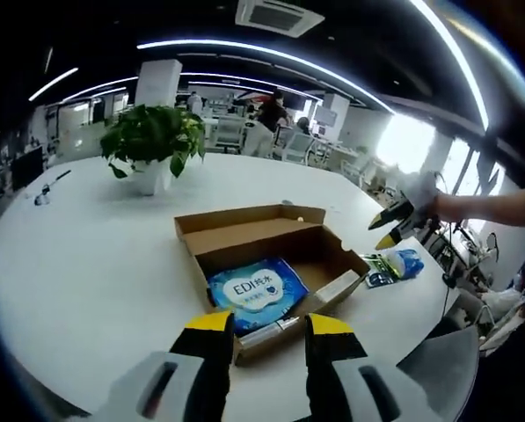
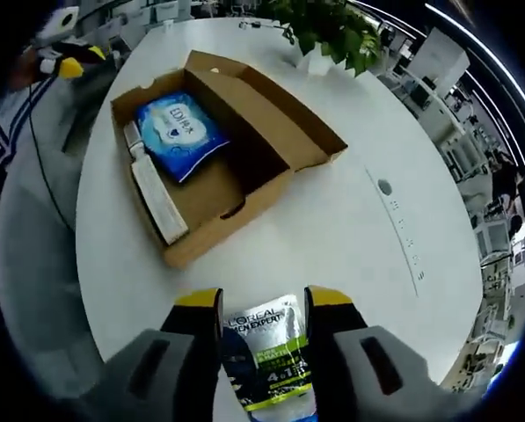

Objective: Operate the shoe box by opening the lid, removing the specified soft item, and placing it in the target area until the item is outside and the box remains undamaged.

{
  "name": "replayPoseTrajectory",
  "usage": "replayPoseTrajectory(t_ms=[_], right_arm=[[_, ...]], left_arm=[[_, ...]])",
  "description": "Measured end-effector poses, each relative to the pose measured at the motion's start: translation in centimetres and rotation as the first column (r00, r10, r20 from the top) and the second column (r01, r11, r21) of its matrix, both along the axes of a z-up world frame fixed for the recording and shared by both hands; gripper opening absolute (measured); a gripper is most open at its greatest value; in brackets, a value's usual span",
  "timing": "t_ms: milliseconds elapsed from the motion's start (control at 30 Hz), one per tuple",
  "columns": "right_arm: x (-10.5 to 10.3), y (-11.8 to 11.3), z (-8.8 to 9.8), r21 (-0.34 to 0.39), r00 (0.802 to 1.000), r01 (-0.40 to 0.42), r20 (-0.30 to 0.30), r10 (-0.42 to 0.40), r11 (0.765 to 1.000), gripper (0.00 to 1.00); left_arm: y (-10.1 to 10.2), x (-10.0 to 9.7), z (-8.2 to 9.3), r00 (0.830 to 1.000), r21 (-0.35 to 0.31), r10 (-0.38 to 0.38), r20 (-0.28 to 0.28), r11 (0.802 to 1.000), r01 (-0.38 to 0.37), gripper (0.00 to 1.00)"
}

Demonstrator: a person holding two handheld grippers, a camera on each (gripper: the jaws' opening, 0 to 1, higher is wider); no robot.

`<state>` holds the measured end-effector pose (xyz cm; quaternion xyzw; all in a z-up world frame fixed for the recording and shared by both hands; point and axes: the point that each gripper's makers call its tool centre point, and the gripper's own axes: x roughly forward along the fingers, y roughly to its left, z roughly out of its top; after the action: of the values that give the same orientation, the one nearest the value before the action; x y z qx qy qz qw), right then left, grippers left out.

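The brown shoe box lies open on the white table, its lid folded back flat. Inside it lie a blue tissue pack and a long white item. My left gripper is open just in front of the box's near wall. A soft green and blue L'Oreal packet lies on the table outside the box. My right gripper hovers open above that packet, apart from it. In the right gripper view the box and the blue pack lie beyond.
A potted plant stands on the table behind the box. The table's edge curves close to the packet, with a grey chair beside it. People and desks are far back. A small round socket sits in the tabletop.
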<state>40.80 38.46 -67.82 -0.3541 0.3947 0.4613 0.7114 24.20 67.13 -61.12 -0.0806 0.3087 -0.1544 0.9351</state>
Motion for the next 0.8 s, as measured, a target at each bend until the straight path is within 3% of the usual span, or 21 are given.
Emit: replayPoseTrajectory(t_ms=[167,400,467,733,800], right_arm=[[-0.3,4.0,0.5,0.121,0.998,0.039,-0.049,-0.034,0.992,0.31],[-0.6,7.6,-0.3,0.16,0.997,0.042,-0.077,-0.03,0.986,0.3],[-1.0,9.2,-0.5,0.203,0.992,0.074,-0.117,-0.051,0.976,0.29],[-1.0,12.1,-2.2,0.257,0.975,0.158,-0.196,-0.108,0.954,0.28],[-0.5,12.9,-2.9,0.281,0.957,0.225,-0.241,-0.158,0.933,0.27]], left_arm=[[0.9,-0.1,-0.2,1.0,-0.005,0.014,-0.005,1.0,-0.014,0.32],[2.2,-0.3,-0.4,0.999,-0.005,0.03,-0.014,1.0,-0.03,0.32],[2.5,-0.3,-0.4,0.999,-0.003,0.033,-0.015,0.999,-0.033,0.32],[3.6,-0.2,-0.4,0.999,-0.005,0.048,-0.02,0.999,-0.048,0.32],[3.7,-0.2,-0.5,0.999,-0.006,0.048,-0.023,0.999,-0.048,0.32]])
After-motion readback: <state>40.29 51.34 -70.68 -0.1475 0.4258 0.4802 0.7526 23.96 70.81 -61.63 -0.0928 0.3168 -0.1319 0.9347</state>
